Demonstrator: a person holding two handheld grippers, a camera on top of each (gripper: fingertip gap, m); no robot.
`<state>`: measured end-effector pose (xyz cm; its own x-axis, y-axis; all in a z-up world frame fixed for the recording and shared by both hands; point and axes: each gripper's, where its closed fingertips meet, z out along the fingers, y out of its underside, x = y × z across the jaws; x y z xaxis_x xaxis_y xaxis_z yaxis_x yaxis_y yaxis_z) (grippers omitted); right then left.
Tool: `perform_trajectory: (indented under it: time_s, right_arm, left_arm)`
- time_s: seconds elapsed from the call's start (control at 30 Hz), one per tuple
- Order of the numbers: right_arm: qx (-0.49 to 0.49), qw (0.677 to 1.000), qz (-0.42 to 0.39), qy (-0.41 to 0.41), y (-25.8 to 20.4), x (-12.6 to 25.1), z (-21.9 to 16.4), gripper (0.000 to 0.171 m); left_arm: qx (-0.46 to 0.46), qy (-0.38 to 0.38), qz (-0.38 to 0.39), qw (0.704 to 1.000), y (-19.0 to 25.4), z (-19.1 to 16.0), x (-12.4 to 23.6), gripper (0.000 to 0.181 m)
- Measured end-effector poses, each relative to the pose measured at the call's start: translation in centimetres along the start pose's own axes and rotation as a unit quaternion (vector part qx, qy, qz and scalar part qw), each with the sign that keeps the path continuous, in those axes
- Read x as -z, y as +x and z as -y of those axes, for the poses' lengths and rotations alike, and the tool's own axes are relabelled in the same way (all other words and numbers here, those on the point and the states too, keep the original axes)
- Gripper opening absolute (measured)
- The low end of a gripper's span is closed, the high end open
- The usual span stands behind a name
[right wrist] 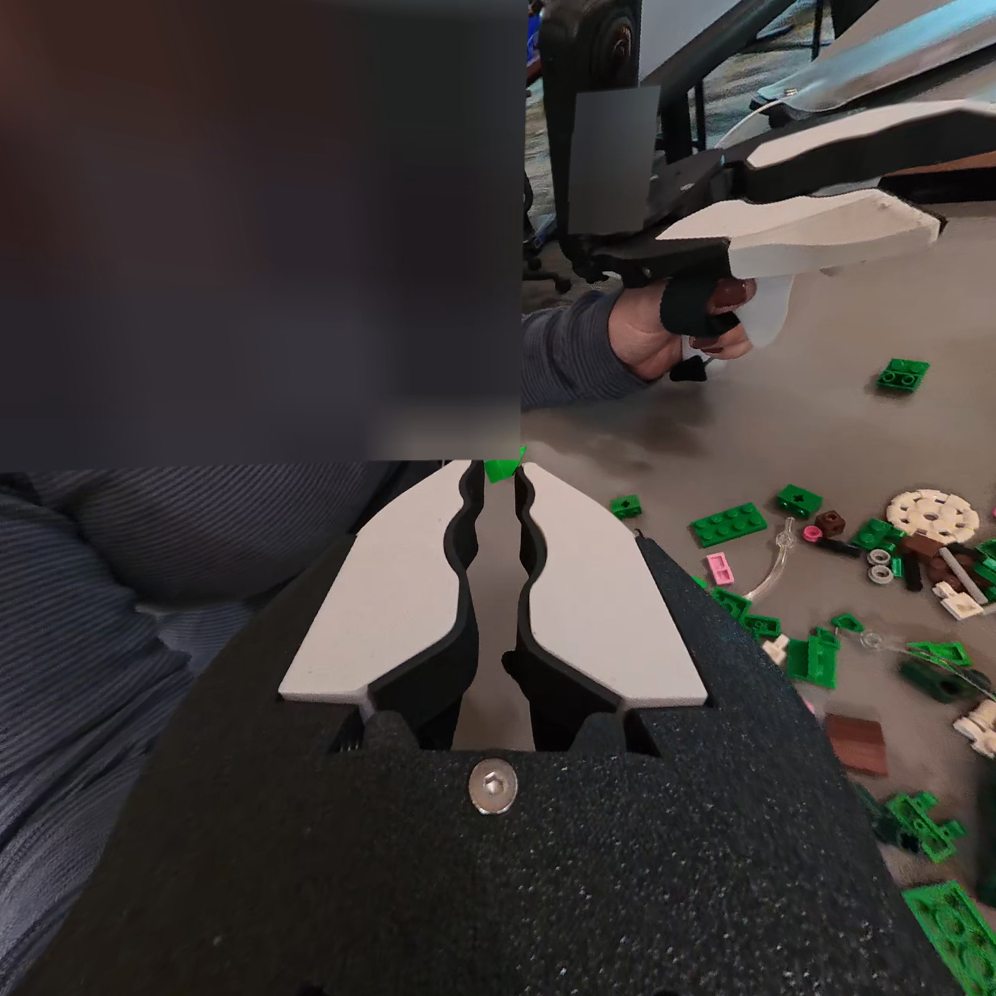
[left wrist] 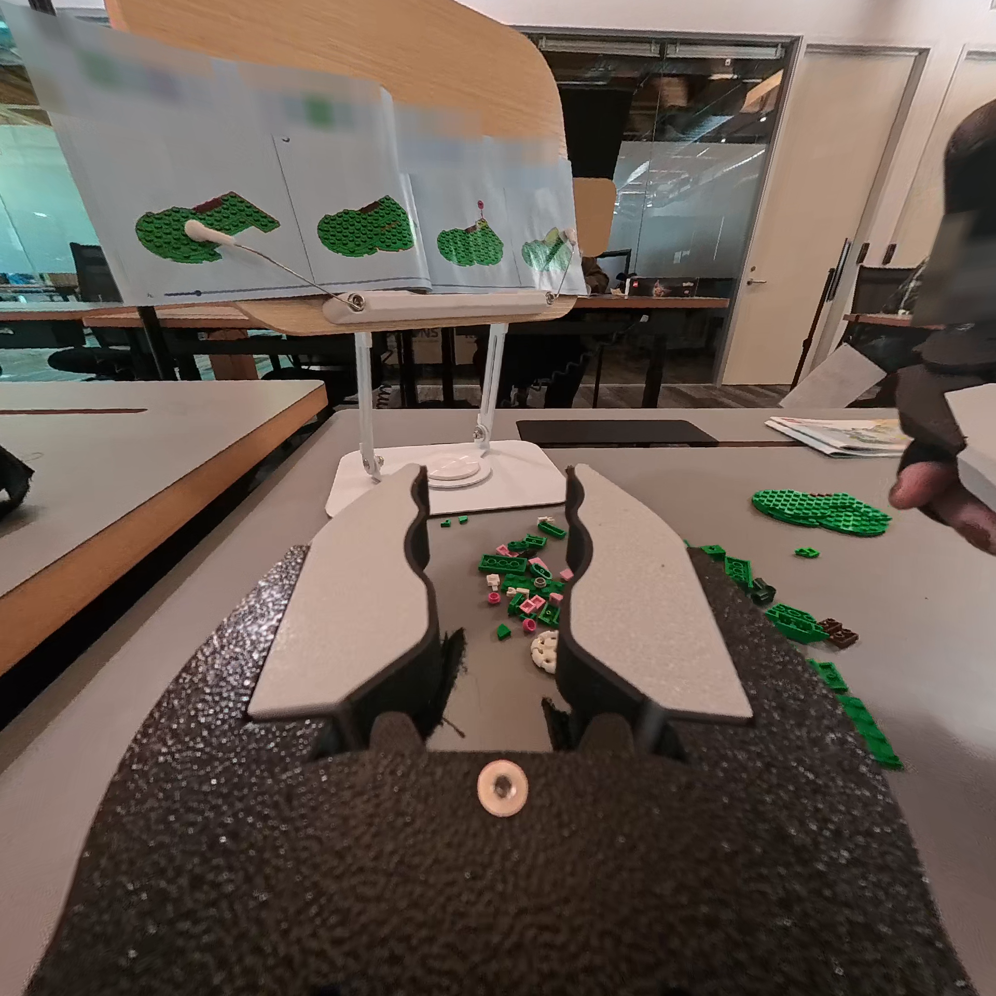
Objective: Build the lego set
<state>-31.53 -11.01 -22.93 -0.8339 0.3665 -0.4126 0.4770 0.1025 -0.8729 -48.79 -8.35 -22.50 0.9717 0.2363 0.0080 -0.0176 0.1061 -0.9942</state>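
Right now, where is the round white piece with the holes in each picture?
Left wrist view: the round white piece lies on the grey table, low between the left gripper fingers, half hidden by the right one.
Right wrist view: it sits at the right edge, beside brown and green bricks.
Shared landmark: the flat green plate with six studs, close by it in both.

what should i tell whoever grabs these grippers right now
Left gripper: open, empty, hovering over the loose pile of small pieces.
Right gripper: nearly closed on a small green piece at its fingertips.
Green base plate: partly built, lying flat on the table to the right, apart from the pile.
Instruction booklet: open on the stand behind the pile.
Left to do: place the held piece, then work through the many loose parts.
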Motion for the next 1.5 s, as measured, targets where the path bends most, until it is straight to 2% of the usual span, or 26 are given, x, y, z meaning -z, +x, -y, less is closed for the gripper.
perform_trajectory:
  time_s: [0.3,0.63,0.77,0.83,0.9,1.0,1.27,1.4,1.5]
  right_arm:
    - [-0.018,0.999,-0.027,0.009,-0.2,2.5,-0.9,0.011]
    - [-0.011,0.999,-0.036,0.018,-0.2,3.1,-0.7,0.011]
    - [-0.022,0.996,-0.088,0.004,1.0,3.8,-1.1,0.011]
    - [-0.047,0.986,-0.157,-0.033,2.7,4.7,-2.5,0.01]
    - [-0.075,0.965,-0.234,-0.09,4.5,6.1,-4.7,0.01]
    - [-0.1,0.938,-0.299,-0.145,6.2,7.8,-7.1,0.01]
    - [-0.162,0.885,-0.361,-0.246,8.2,9.9,-11.7,0.01]
    - [-0.166,0.872,-0.373,-0.272,8.8,10.2,-12.7,0.011]
    - [-0.166,0.874,-0.373,-0.264,8.8,10.1,-12.5,0.011]
  left_arm:
    - [-0.008,-0.009,-0.003,1.0,0.6,-0.3,-0.2,0.048]
    - [-0.002,-0.012,-0.004,1.0,0.5,-0.4,-0.2,0.047]
    - [-0.001,-0.01,0.001,1.0,0.2,-0.3,-0.1,0.047]
    - [0.001,-0.013,0.014,1.0,-0.3,-0.4,-0.1,0.047]
    - [-0.003,-0.035,0.07,0.997,-2.0,-1.0,0.1,0.047]
    - [-0.039,-0.051,0.13,0.989,-3.7,-1.2,0.6,0.05]
    - [-0.006,-0.061,0.126,0.99,-3.9,-1.7,0.5,0.051]
    - [0.004,-0.067,0.123,0.99,-4.0,-2.0,0.5,0.051]
    - [0.011,-0.07,0.122,0.99,-4.0,-2.1,0.4,0.051]
